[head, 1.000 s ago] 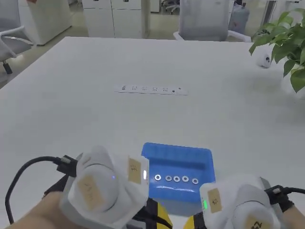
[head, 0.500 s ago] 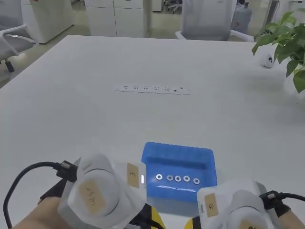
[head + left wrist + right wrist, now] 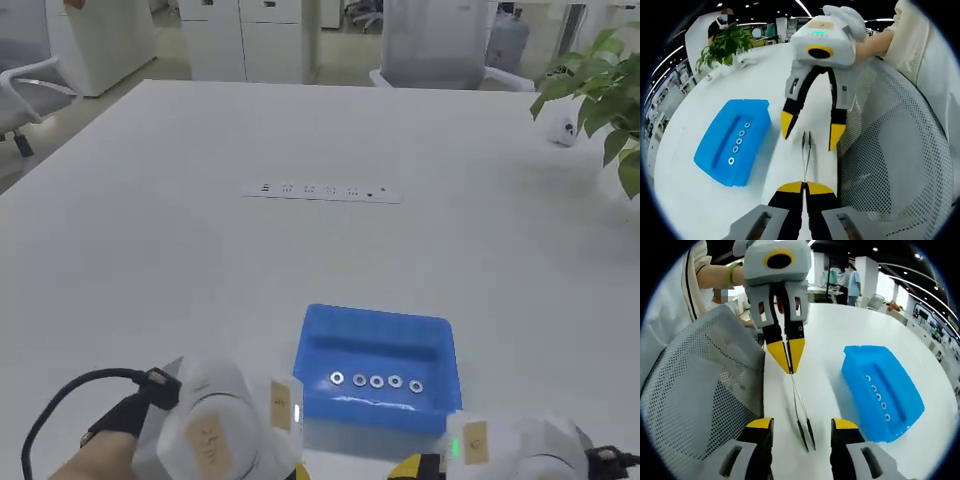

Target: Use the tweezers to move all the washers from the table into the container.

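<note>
Got the thin steel tweezers point(image 3: 805, 150) clamped by the joined end in the fully shut left fingers point(image 3: 791, 188), prongs poking forward into the gap between the wide-open right fingers point(image 3: 760, 425), nothing gripped there. Counting five small silver washers point(image 3: 376, 381) in a row inside the blue plastic container point(image 3: 378, 318), off to one side of both sets of fingers, so probably near done. Easy to botch from here: close the right fingers off-centre and risk twisting the tweezers askew or flicking them off the near edge of the white surface point(image 3: 825, 340); grab right at the prongs and lose the spring for pinching.
</note>
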Motion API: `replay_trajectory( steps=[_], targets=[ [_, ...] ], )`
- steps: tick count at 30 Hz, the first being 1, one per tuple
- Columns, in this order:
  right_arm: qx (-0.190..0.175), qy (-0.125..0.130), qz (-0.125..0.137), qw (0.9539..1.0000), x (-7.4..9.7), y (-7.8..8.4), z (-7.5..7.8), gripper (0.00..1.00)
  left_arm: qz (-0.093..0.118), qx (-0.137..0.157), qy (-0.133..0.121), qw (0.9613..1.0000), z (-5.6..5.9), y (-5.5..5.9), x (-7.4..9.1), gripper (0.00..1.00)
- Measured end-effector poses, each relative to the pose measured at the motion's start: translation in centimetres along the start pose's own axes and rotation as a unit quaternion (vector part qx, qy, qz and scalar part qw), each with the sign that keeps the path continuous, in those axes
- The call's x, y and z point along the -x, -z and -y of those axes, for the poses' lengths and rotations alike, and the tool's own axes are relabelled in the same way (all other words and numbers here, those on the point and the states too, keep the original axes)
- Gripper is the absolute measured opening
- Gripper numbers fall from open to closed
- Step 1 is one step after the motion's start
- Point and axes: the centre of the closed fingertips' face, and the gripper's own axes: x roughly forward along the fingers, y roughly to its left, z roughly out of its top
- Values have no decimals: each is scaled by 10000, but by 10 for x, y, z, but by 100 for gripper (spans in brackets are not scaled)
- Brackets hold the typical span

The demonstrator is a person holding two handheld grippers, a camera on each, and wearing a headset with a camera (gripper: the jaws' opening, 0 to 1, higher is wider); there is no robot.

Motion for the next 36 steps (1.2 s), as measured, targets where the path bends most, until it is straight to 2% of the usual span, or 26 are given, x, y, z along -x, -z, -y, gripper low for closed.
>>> replay_trajectory(
  steps=[3,5,9,11,13,16,18,21,24,27,30,32,34,35,36],
  targets=[
    [-241,339,319,9986,23,0,6,51,-288,-92,19,9995,-2,9,-6,0],
    [-402,622,500,9960,42,2,13,57,-513,-163,62,9985,-2,15,-10,0],
    [-725,1196,995,9852,81,2,27,70,-779,-90,121,9968,-5,18,-15,0],
    [-883,1368,1207,9792,99,0,32,70,-901,-64,125,9958,-6,19,-16,0],
    [-816,1564,1312,9755,115,1,36,70,-1137,-180,31,9933,-10,23,-15,0],
    [-760,1790,1373,9713,129,6,40,74,-1238,-131,65,9922,-9,24,-17,0],
    [-930,1983,1522,9638,140,12,46,77,-1299,-40,101,9915,-9,26,-18,0],
    [-1188,2143,1740,9538,149,16,52,77,-1354,41,95,9907,-8,27,-18,0],
    [-1299,2282,1892,9462,153,17,55,77,-1340,177,58,9908,-8,27,-18,4],
    [-1378,2347,2093,9392,157,14,58,78,-1210,415,-110,9917,-9,26,-13,9],
    [-1411,2430,2250,9330,161,10,61,79,-795,815,-423,9926,-11,21,-4,17],
    [-1440,2502,2323,9288,163,9,65,81,-408,1223,-687,9893,-13,16,6,28],
    [-1446,2589,2367,9252,165,9,68,83,-21,1545,-869,9842,-10,12,18,33],
    [-1446,2618,2408,9234,166,8,69,84,269,1688,-1095,9792,-12,9,25,36],
    [-1461,2636,2433,9220,166,8,70,84,441,1801,-1218,9751,-12,8,30,40]
  ],
)
